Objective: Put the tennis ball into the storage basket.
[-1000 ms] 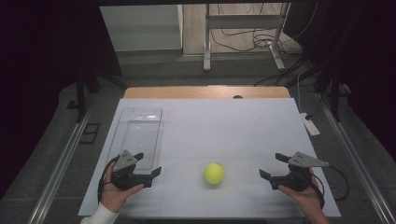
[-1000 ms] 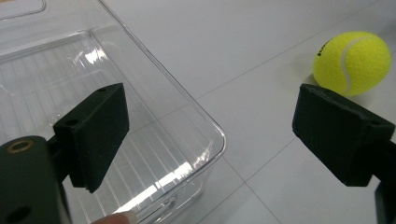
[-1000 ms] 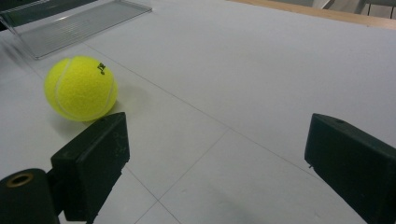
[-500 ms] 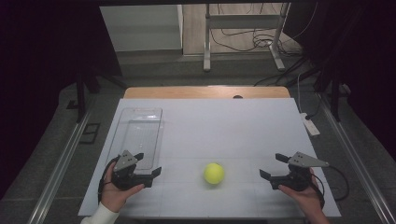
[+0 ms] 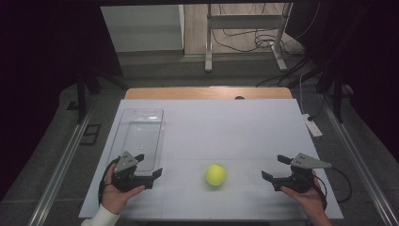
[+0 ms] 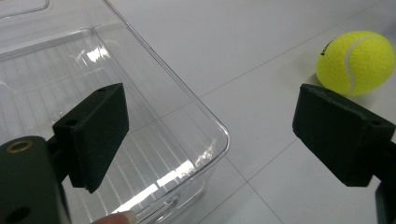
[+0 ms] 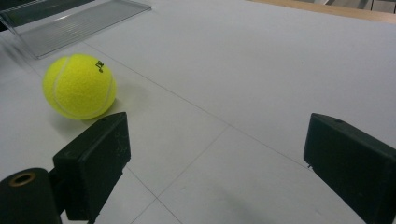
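We are holding 1 tool in each hand at the near edge of the white worktop [image 5: 226, 122], and the yellow tennis ball [image 5: 215, 174] is lying on the bare surface between them, touching neither. From above, the ball is sitting nearer the middle of the near edge, with the left tool [image 5: 149, 165] off to its left and the right tool [image 5: 275, 167] off to its right, both well apart from it and both pointing inward toward it. The left tool is standing spread, with nothing between its jaws; the right tool is likewise spread wide and gripping nothing. A clear plastic tray [image 5: 139, 136] is resting on the worktop just beyond the left tool, reaching away toward the far side. In the left gripper view, we are looking along that tool's 2 black jaws: the tennis ball [image 6: 356, 62] is showing at the upper right, just beyond the right-hand jaw and outside the gap, while the rounded near corner of the tray [image 6: 219, 135] is lying inside the gap, its ribbed floor catching the light. That view is also giving us a fingertip at the bottom edge. In the right gripper view, the ball [image 7: 79, 86] is sitting at the upper left, just beyond the left-hand jaw and again outside the gap, with dark print and a pale seam on its felt, and the tray [image 7: 70, 21] is lying farther off behind it. The high view alone is showing us both hands at once, a white sleeve on the left wrist and the wooden strip along the far edge.
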Action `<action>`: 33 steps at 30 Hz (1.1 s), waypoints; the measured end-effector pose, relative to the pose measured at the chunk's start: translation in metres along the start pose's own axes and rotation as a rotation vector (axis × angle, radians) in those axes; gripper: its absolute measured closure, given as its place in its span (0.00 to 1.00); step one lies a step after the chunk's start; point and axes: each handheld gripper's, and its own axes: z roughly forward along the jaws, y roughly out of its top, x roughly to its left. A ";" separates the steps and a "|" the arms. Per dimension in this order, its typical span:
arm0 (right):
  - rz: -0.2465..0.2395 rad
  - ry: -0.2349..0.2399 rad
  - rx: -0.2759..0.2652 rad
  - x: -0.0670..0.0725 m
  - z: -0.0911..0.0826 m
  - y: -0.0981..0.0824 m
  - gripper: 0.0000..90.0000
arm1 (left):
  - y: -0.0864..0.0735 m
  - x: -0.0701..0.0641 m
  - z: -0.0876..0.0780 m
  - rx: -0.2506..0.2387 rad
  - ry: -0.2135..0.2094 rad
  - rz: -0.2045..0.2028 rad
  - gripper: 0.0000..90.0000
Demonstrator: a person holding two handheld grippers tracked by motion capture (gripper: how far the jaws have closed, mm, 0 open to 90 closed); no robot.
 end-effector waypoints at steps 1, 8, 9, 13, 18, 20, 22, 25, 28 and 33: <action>0.000 0.000 0.000 0.000 0.000 0.000 0.09 | 0.000 0.000 0.000 -0.002 0.001 -0.002 0.13; 0.006 -0.001 -0.004 -0.001 0.000 0.000 0.08 | 0.004 0.000 -0.001 -0.006 0.007 -0.004 0.13; 0.006 -0.001 -0.005 -0.001 0.000 0.000 0.08 | 0.005 -0.001 -0.002 -0.008 0.003 -0.002 0.13; 0.007 -0.005 -0.003 -0.001 0.001 0.000 0.08 | 0.009 -0.003 -0.001 -0.011 -0.001 0.007 0.13; 0.010 -0.004 -0.002 -0.002 0.001 0.000 0.08 | 0.015 -0.007 -0.001 -0.016 -0.010 0.013 0.13; 0.009 -0.003 -0.001 -0.002 0.002 0.000 0.08 | 0.017 -0.008 0.000 -0.016 -0.012 0.018 0.13; 0.006 -0.002 0.000 -0.002 0.002 0.000 0.08 | 0.018 -0.009 0.000 -0.014 -0.017 0.017 0.13; 0.007 -0.002 0.000 -0.001 0.002 0.000 0.08 | 0.020 -0.009 -0.001 -0.017 -0.024 0.010 0.13; 0.009 -0.005 0.000 -0.002 0.002 0.000 0.08 | 0.023 -0.009 -0.001 -0.016 -0.033 0.008 0.13; 0.010 -0.008 -0.003 -0.001 0.002 0.000 0.09 | 0.029 -0.010 -0.001 -0.004 -0.042 0.008 0.13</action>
